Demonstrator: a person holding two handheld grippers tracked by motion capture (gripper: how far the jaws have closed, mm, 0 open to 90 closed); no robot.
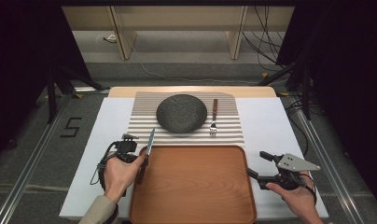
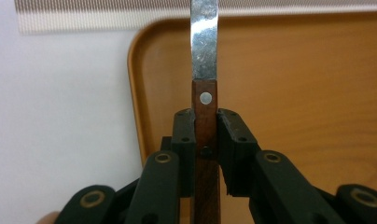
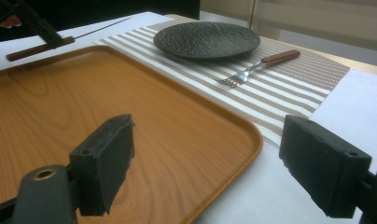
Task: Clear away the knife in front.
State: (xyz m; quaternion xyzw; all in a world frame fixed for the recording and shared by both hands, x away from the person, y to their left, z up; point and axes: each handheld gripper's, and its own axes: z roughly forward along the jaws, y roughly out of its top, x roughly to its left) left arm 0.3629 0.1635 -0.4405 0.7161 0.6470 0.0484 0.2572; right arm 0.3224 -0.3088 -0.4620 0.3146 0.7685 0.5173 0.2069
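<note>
The left gripper [image 2: 206,135] was clamped on the wooden handle of a table knife [image 2: 205,93], its two black jaws pressing the handle from either side just below the rivet nearest the blade. In the high view the knife [image 1: 149,148] lay along the left edge of the wooden tray [image 1: 191,186], its handle over the tray's near-left corner region and its blade pointing away from the person, reaching onto the striped placemat [image 1: 228,133]. The left hand [image 1: 119,172] held that gripper [image 1: 142,161] at the tray's left rim. The right gripper [image 3: 205,163] stood with its jaws wide apart and nothing between them, held by the right hand [image 1: 294,193] just off the tray's right edge over the white table cover [image 1: 266,116]. On the placemat beyond the tray sat a dark round plate [image 1: 181,113], and a fork [image 1: 214,119] with a wooden handle lay just right of it, tines toward the tray.
</note>
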